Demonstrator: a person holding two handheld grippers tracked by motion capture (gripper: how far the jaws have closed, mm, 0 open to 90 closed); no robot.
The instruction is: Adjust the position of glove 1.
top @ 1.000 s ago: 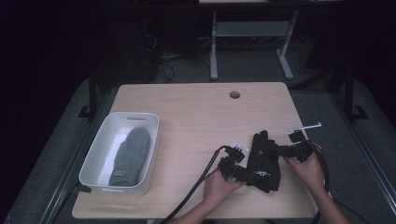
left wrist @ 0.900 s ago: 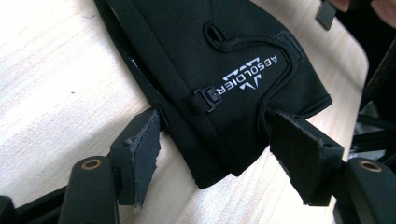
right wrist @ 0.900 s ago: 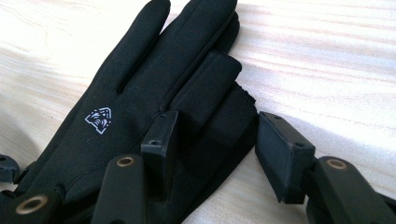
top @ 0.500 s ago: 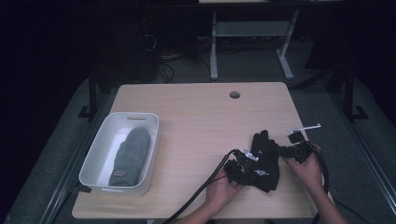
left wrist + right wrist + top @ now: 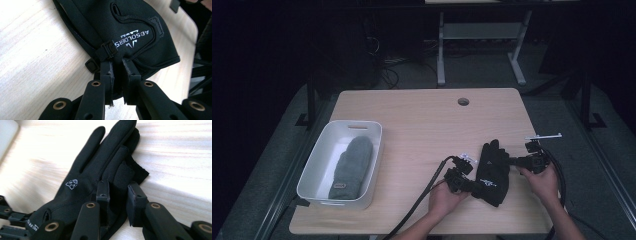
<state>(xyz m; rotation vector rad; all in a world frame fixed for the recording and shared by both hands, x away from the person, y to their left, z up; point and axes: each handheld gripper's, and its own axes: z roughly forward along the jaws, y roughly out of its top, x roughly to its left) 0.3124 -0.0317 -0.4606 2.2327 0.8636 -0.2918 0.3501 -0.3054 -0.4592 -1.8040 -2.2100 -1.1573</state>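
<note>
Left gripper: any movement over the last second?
Yes. In the high view the left gripper has slid right, farther from the white bin, and is now against the cuff of the black glove. The glove itself has hardly shifted.

Black glove [image 5: 493, 172] with white logo, grey mitten [image 5: 351, 165], white bin [image 5: 316, 167], pale wood table [image 5: 422, 120]
</note>
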